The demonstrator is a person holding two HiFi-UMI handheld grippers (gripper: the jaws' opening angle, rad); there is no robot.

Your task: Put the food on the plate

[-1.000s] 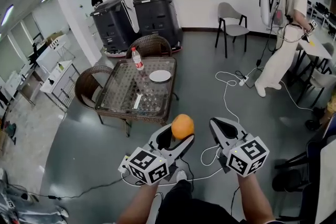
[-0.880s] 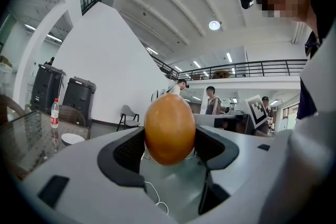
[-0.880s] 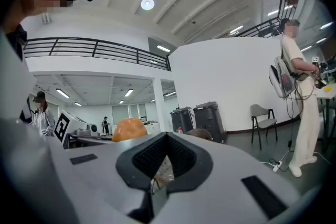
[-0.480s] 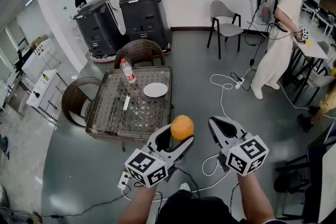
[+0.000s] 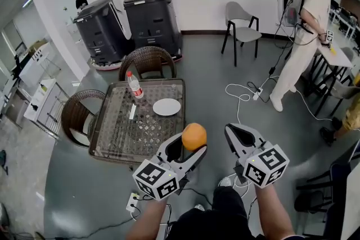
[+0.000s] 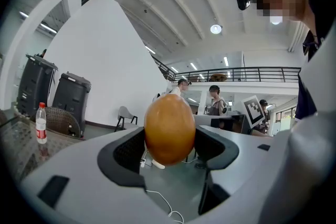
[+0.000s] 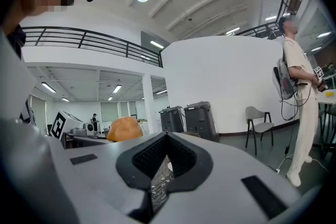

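Note:
My left gripper (image 5: 190, 149) is shut on an orange (image 5: 194, 136), held up in the air short of the table; in the left gripper view the orange (image 6: 169, 128) fills the gap between the jaws. My right gripper (image 5: 238, 135) is beside it to the right, jaws shut with nothing between them; its view shows the jaws (image 7: 166, 162) closed and the orange (image 7: 125, 128) off to the left. A white plate (image 5: 166, 107) lies on the wicker glass-topped table (image 5: 112, 143), ahead and to the left of both grippers.
A water bottle (image 5: 134, 86) and a small white strip (image 5: 132, 112) lie on the table. Wicker chairs (image 5: 147, 60) stand behind and left of it. Two black bins (image 5: 151, 17), a grey chair (image 5: 241, 25), floor cables (image 5: 244, 95) and a standing person (image 5: 304, 42) are farther off.
The table and plate have come nearer and shifted lower in the head view. Both grippers keep the same pose, the left still holding the orange.

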